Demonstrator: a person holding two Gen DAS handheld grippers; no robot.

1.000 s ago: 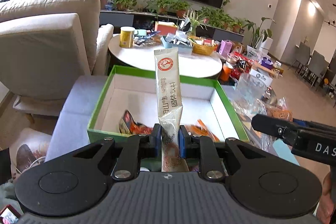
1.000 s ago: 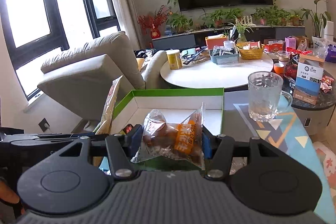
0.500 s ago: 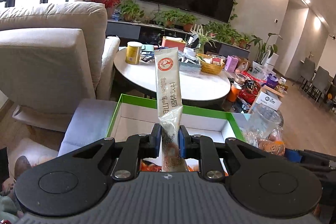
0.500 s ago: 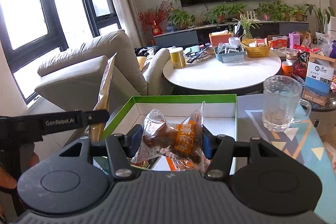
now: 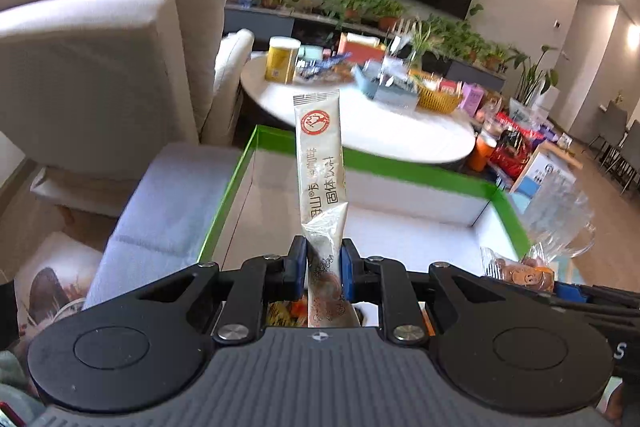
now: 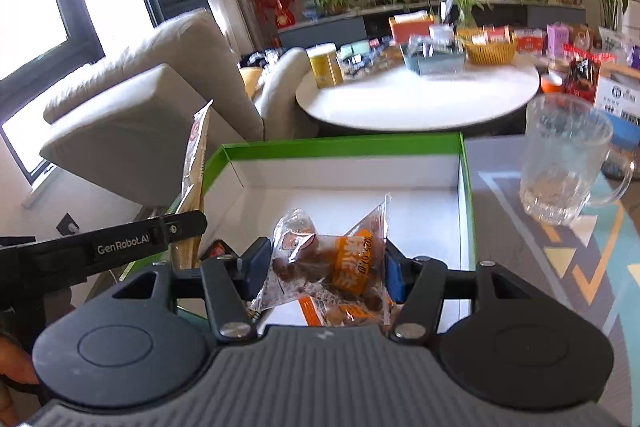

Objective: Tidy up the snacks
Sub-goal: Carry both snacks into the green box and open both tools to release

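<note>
My left gripper (image 5: 323,269) is shut on a tall beige drink-powder stick sachet (image 5: 320,163) that stands upright over the near left part of the green-rimmed white box (image 5: 416,173). My right gripper (image 6: 324,269) is shut on a clear bag of brown snacks with an orange label (image 6: 336,267), held over the near edge of the same box (image 6: 344,147). The left gripper and its sachet (image 6: 196,163) show at the left of the right wrist view. Other snack packets lie in the box under the grippers, mostly hidden.
A clear glass mug (image 6: 564,163) stands right of the box on a patterned mat (image 6: 560,255). A beige armchair (image 5: 92,67) is on the left. A round white table (image 6: 416,95) with a yellow can (image 6: 325,65), baskets and boxes lies behind.
Both grippers have moved forward and lower over the box, still holding their packets. The box interior now fills more of each view.
</note>
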